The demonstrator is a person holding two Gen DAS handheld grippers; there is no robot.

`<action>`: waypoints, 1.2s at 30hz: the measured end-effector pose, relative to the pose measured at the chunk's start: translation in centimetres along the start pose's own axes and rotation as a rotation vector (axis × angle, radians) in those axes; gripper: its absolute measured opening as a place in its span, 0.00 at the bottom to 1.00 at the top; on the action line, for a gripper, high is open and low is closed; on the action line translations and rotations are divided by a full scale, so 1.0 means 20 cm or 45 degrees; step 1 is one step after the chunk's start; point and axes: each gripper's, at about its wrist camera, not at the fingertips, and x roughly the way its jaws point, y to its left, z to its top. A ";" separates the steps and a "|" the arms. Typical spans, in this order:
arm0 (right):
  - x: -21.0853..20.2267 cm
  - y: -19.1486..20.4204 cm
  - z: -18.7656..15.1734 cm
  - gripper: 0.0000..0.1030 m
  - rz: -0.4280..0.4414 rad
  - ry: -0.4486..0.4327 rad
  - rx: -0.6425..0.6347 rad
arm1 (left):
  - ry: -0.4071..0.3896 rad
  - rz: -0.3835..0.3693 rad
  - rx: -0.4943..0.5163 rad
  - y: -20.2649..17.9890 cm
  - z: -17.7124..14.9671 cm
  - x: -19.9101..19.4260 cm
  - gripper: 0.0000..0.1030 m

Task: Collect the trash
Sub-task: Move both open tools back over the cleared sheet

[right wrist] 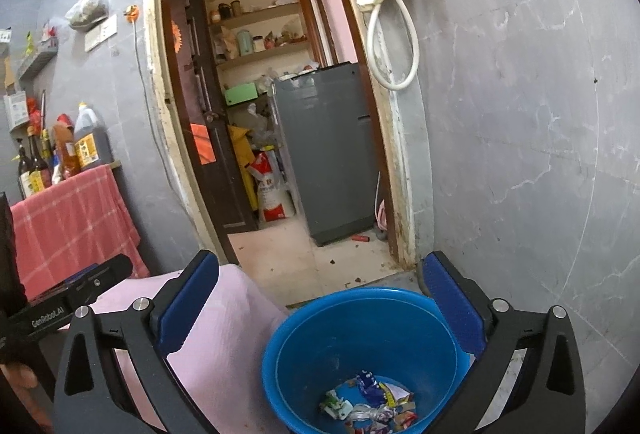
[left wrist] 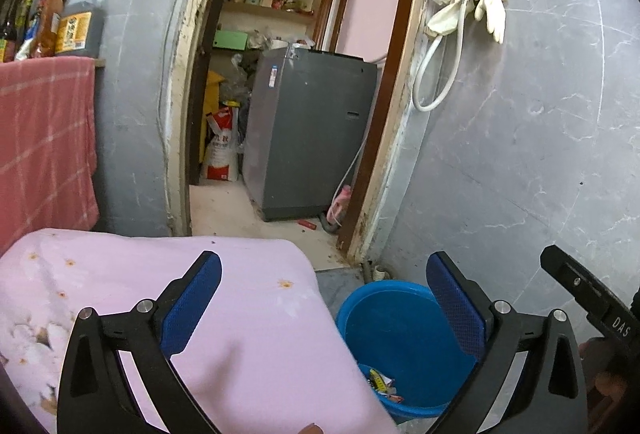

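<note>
Wrappers [right wrist: 370,404] lie crumpled in a heap at the bottom of the blue bucket [right wrist: 296,322], which stands on the floor against the grey wall, just beside the corner of the pink-cloth-covered table [left wrist: 240,314] and below the doorway.

Looks like the drop step is done or finishing; nothing hangs from either tool. To do it well: keep both sets of jaws wide, clear of the bucket rim, and check no scrap clings to the blue pads before going for more. Next piece isn't visible on the cloth from here, so scan the tabletop first.

Right gripper [right wrist: 320,314]: jaws spread apart, empty, poised above the bucket mouth w/ the wrappers below and between the fingers, not touching. Left gripper [left wrist: 324,314]: jaws also wide apart, empty; its left finger over the cloth, its right finger over the bucket's right side, trash [left wrist: 382,386] low between them near the table edge.

Risk: a sleeve or finger snagging the cloth edge.
</note>
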 end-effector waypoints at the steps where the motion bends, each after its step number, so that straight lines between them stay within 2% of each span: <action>1: -0.01 0.01 0.00 1.00 0.004 -0.003 -0.001 | -0.004 0.003 0.003 0.00 -0.01 -0.02 0.98; 13: -0.23 0.15 -0.03 1.00 0.033 -0.034 -0.025 | -0.053 0.069 0.009 0.05 -0.08 -0.27 0.98; 36: -0.64 0.41 -0.20 1.00 0.055 -0.115 -0.150 | -0.145 0.155 0.019 0.14 -0.29 -0.80 0.98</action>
